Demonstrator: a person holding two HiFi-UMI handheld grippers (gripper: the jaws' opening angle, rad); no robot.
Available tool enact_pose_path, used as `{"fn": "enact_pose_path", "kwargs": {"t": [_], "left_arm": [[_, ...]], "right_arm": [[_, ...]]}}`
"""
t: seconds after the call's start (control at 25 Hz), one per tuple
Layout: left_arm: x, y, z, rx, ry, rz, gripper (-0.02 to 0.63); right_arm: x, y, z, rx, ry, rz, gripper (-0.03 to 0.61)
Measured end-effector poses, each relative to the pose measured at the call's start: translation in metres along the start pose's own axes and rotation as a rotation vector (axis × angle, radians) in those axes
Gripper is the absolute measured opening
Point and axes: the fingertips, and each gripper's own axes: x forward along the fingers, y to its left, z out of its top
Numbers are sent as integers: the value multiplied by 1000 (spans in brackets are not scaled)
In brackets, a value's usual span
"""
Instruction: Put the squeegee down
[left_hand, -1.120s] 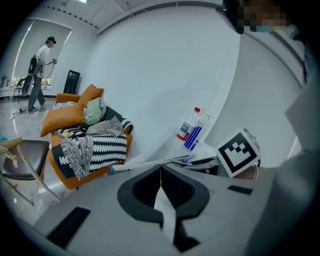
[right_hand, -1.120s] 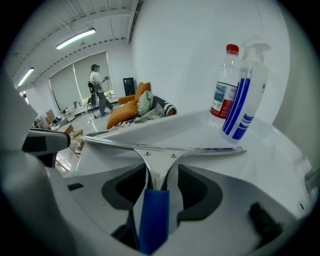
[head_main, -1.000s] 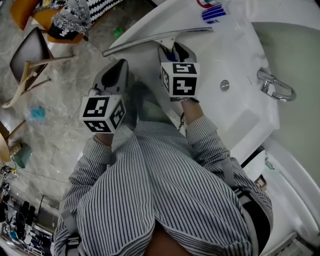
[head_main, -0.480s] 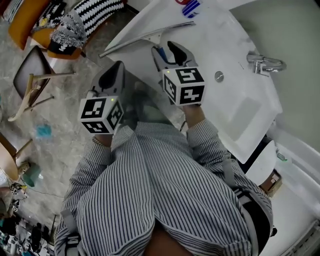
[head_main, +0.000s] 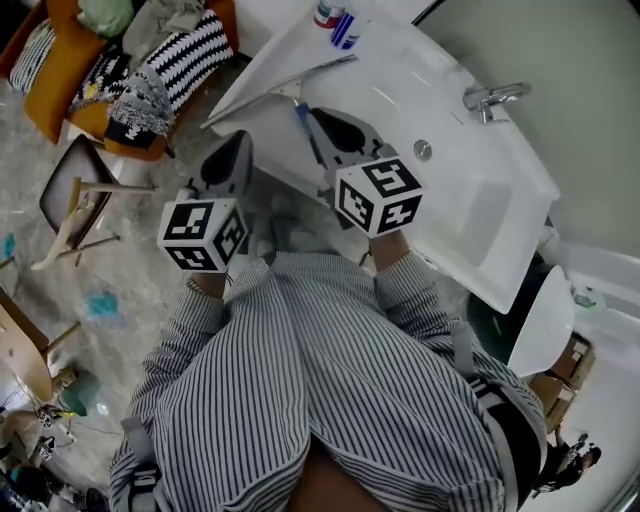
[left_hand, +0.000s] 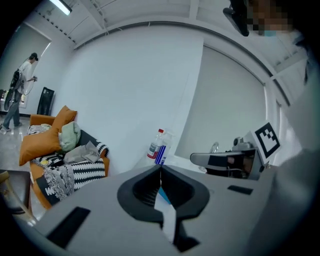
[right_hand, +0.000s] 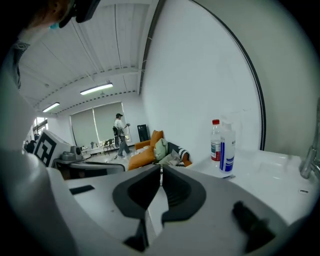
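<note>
The squeegee (head_main: 283, 83), a long metal blade with a blue handle (head_main: 302, 118), lies by itself on the white sink counter (head_main: 400, 90) near its left edge. My right gripper (head_main: 320, 114) hangs above the counter just right of the handle and touches nothing. Its jaws are closing, tips together in the right gripper view (right_hand: 161, 169), with nothing between them. My left gripper (head_main: 240, 138) is held off the counter's left edge over the floor. It is shut and empty (left_hand: 160, 169).
Two bottles (head_main: 335, 18) stand at the counter's far end, with a faucet (head_main: 490, 97) and a basin drain (head_main: 423, 150) to the right. An orange sofa with cushions (head_main: 130, 70) and a chair (head_main: 75, 200) stand on the floor at left. A person (right_hand: 120, 132) stands far off.
Both grippers have lifted and drawn back from the counter. The right gripper's jaws, wide apart beside the blue handle before, have come together. The squeegee stays lying on the counter.
</note>
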Motion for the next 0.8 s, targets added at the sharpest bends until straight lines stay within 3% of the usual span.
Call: {"fn": "enact_pose_path", "kwargs": {"t": [0.56,0.8], "left_arm": [[-56,-62,-13,63,-3,-152,14],[-64,-84,-19,73,0,-191,14]], "right_arm": [[-82,64,-6,-33,-127,-55,15],[-102,80,-12,-27,-131,-23,14]]}}
